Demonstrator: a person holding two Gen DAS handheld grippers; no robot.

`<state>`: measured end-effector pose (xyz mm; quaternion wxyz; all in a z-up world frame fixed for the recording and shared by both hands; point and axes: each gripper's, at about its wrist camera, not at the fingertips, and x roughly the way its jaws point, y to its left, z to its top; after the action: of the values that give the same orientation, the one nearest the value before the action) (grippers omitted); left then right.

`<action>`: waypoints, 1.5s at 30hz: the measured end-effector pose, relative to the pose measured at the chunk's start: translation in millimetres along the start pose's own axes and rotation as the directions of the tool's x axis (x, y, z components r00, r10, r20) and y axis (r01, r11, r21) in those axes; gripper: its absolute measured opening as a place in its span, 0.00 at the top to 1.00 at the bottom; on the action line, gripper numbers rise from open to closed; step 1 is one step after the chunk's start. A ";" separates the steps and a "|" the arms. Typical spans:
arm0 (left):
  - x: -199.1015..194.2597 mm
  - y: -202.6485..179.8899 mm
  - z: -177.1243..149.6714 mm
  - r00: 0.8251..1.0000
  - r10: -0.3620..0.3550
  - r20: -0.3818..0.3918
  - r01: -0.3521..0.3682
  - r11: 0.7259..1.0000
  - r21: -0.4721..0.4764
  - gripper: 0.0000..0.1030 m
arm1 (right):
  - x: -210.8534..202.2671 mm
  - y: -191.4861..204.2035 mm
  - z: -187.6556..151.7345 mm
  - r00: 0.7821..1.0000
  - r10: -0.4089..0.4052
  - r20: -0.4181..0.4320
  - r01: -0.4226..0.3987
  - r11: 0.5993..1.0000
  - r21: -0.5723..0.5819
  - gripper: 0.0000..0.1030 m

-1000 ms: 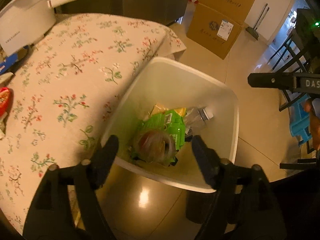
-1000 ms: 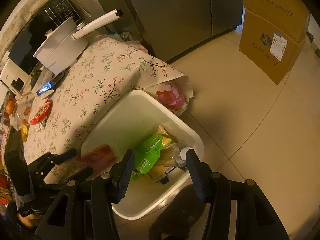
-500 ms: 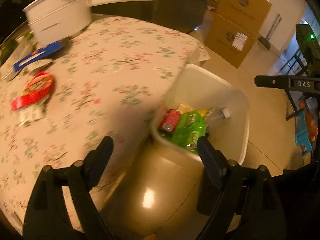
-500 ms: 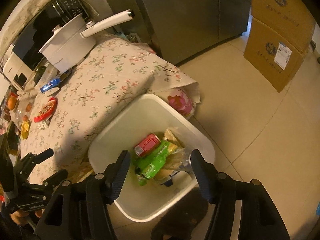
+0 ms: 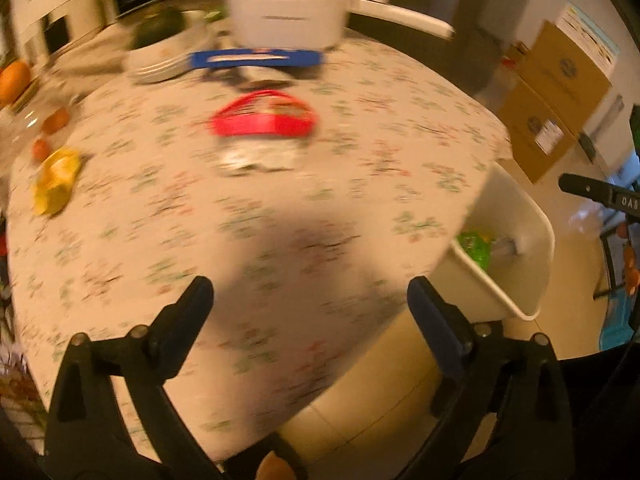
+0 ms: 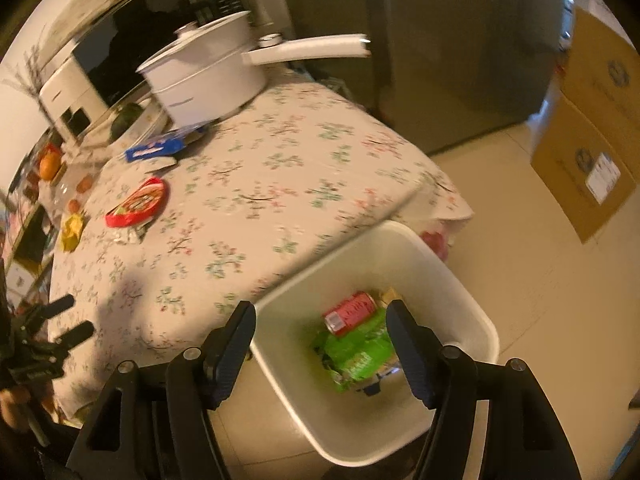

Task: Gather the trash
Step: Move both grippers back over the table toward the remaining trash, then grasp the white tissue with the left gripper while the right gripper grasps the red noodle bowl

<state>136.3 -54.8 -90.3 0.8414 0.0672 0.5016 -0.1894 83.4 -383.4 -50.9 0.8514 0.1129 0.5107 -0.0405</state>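
Note:
A white bin (image 6: 476, 320) stands on the floor at the table's corner; it also shows in the left wrist view (image 5: 536, 240). Inside lie a red can (image 6: 350, 312), a green wrapper (image 6: 356, 354) and a clear bottle (image 5: 506, 246). On the flowered tablecloth (image 6: 280, 184) lie a red wrapper (image 5: 264, 120), a yellow crumpled wrapper (image 5: 56, 180) and a blue packet (image 5: 256, 58). My left gripper (image 5: 310, 300) is open and empty over the table's near edge. My right gripper (image 6: 320, 320) is open and empty above the bin.
A white pot (image 6: 208, 68) with a long handle stands at the table's back. An orange (image 5: 14, 78) and small fruits sit at the left. Cardboard boxes (image 6: 596, 136) stand on the tiled floor to the right. A microwave (image 6: 132, 36) is behind the table.
The red can dropped from my left gripper into the bin. My left gripper has swung left from the bin to over the table. My right gripper rose slightly.

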 end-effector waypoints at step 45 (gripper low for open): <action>-15.6 156.0 -65.1 0.997 0.061 -0.056 -0.075 0.951 -0.301 0.66 | 49.4 153.1 24.4 0.996 0.042 -0.073 -0.055 0.981 -0.188 0.20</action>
<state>136.6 112.3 -120.5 0.8361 -0.0408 0.5413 -0.0795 156.1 -238.2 -60.2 0.8410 0.0450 0.5381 0.0331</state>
